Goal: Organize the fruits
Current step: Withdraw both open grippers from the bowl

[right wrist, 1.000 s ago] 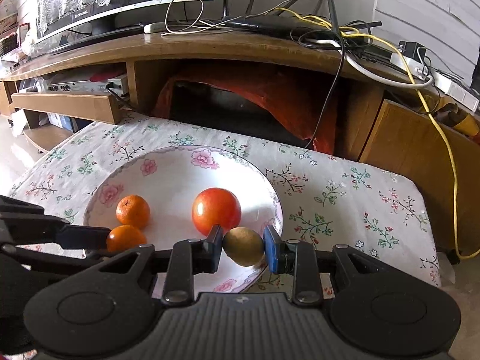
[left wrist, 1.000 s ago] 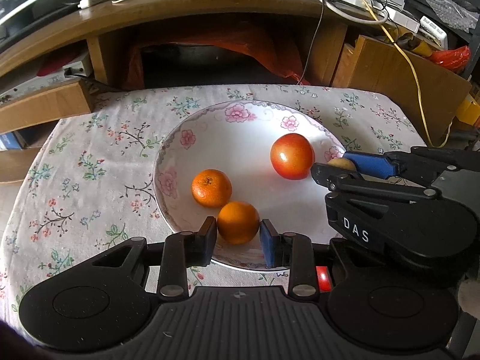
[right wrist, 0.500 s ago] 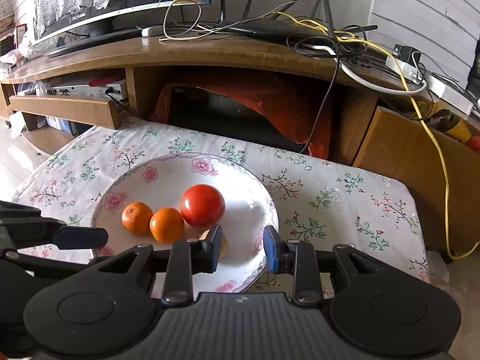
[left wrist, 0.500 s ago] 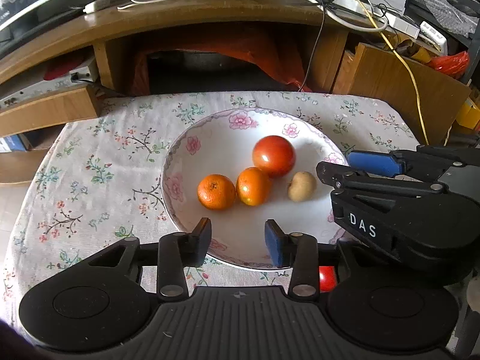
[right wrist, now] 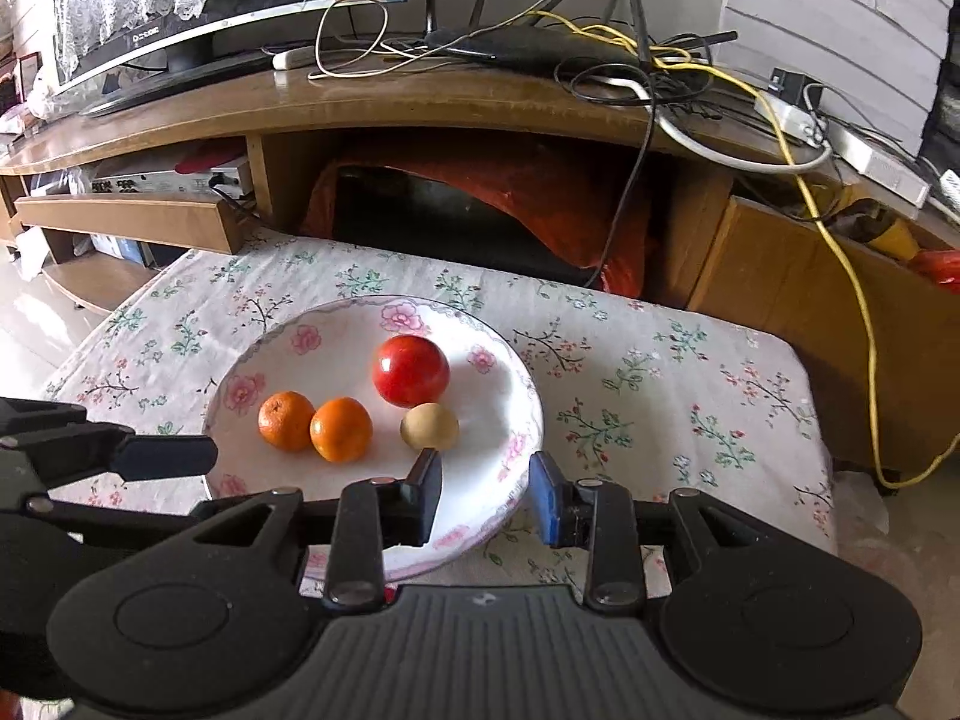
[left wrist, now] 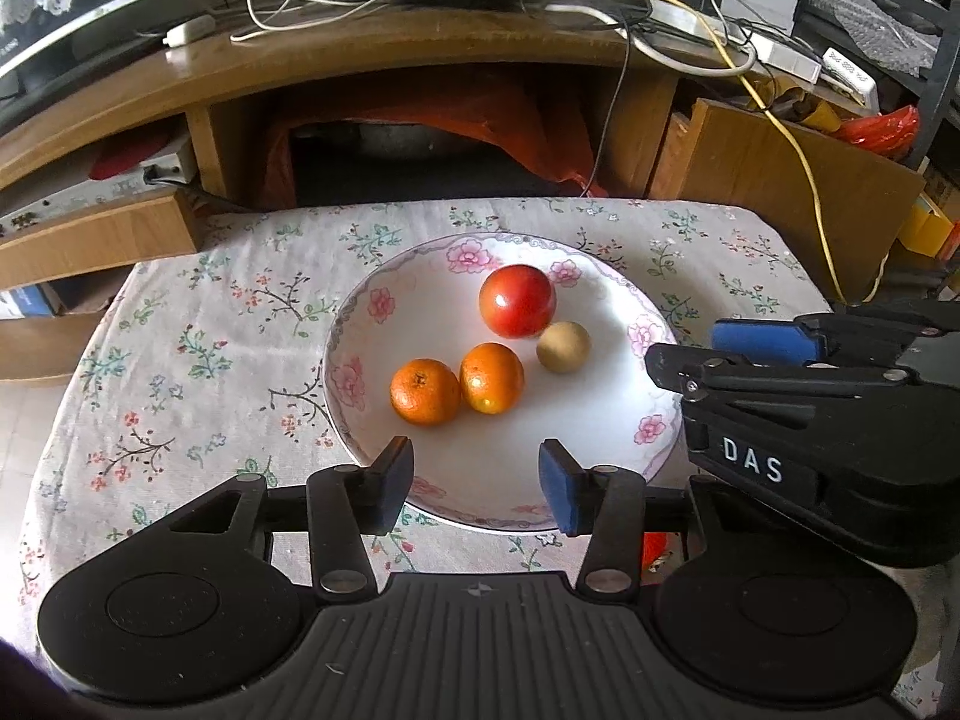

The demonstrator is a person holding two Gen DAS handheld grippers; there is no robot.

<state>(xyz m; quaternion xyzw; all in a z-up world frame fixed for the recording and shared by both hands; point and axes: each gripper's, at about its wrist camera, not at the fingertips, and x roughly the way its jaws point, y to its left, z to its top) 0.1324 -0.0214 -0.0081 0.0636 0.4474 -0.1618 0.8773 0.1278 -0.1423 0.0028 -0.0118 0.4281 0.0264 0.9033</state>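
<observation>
Now all four fruits lie inside the plate (left wrist: 354, 432): two oranges (left wrist: 425, 391) touching side by side, a red apple (left wrist: 516, 300) toward the plate's far side, and a small brown fruit (left wrist: 563, 346) just beside the apple. Over the plate's near rim the left gripper (left wrist: 476, 483) stands wide open and empty. At the plate's right edge the right gripper (right wrist: 486, 495) is likewise spread and empty, the brown fruit just beyond its left finger.
</observation>
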